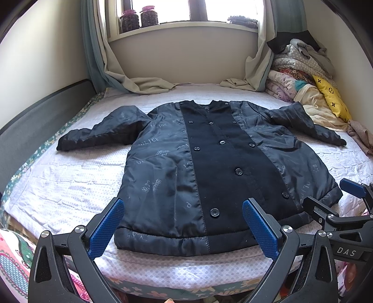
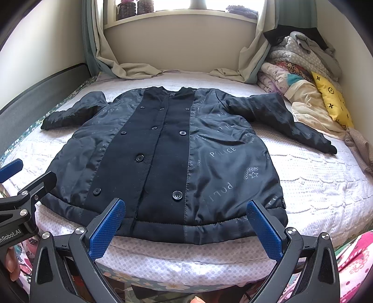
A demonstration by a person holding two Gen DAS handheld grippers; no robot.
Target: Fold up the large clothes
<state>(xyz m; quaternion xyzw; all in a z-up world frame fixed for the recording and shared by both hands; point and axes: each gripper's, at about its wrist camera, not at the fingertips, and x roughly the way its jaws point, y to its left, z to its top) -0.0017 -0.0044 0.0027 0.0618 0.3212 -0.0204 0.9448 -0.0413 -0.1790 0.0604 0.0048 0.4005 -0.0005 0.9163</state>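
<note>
Lying flat: a dark coat (image 1: 209,167) spread front-up on the bed (image 1: 70,177), collar toward 12 o'clock, hem toward 6 o'clock at the near edge.
Sleeves: one stretches toward 9 o'clock, the other toward 3 o'clock, its cuff near the pile of bedding (image 1: 300,70).
Front: a black buttoned panel runs down the middle, with shiny printed cloth on both sides.
Left gripper (image 1: 183,229): fingers (image 1: 107,229) spread wide and holding nothing, poised just off the hem, one finger beside the coat's 7 o'clock corner.
Right gripper (image 2: 186,229): fingers (image 2: 264,229) also wide apart and holding nothing, just short of the hem toward the 5 o'clock corner.
Bedding: stacked at 2 o'clock, with a yellow pillow (image 1: 331,98) leaning on it.
Window: at 12 o'clock, jars (image 1: 139,18) on the sill and curtains (image 1: 112,60) trailing onto the bed.
</note>
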